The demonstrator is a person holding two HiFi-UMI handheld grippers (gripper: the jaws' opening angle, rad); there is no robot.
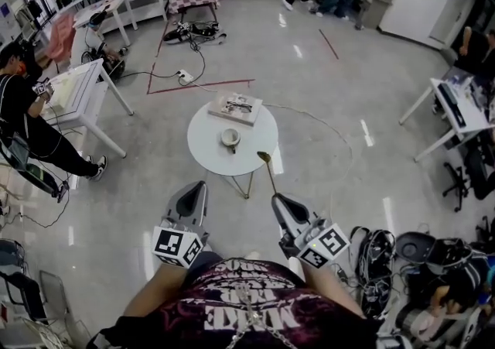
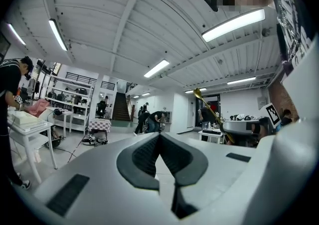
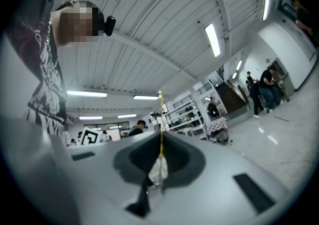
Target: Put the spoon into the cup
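Found the right gripper with its jaws pressed together on the handle end of the spoon, nothing else between them. Read the spoon's long axis in the head view as running from those jaws toward 12 o'clock, leaning a touch to 11, bowl end leading. Could not tell how high the bowl stood above the surface.

Placed the cup near the middle of that round white surface, upright with its mouth open to the top. Put it at about 11 o'clock from the right jaws and about 10 o'clock from the spoon's bowl, near but apart. Judged the coming move to turn on that offset: would need to carry the bowl toward 10 o'clock until over the mouth, then tip the handle up and lower the spoon bowl first.

Found the left gripper with its jaws closed tip to tip on nothing, at about 7 o'clock from the cup, against about 5 o'clock for the right. Judged the left jaws a little nearer the cup in the head view, yet the spoon's bowl nearest of all, so reckoned the job to belong to the right hand.

Counted one spoon, one cup, one surface and two grippers. Counted also one flat book-like thing lying on the surface at 12 o'clock of the cup, just beside it.
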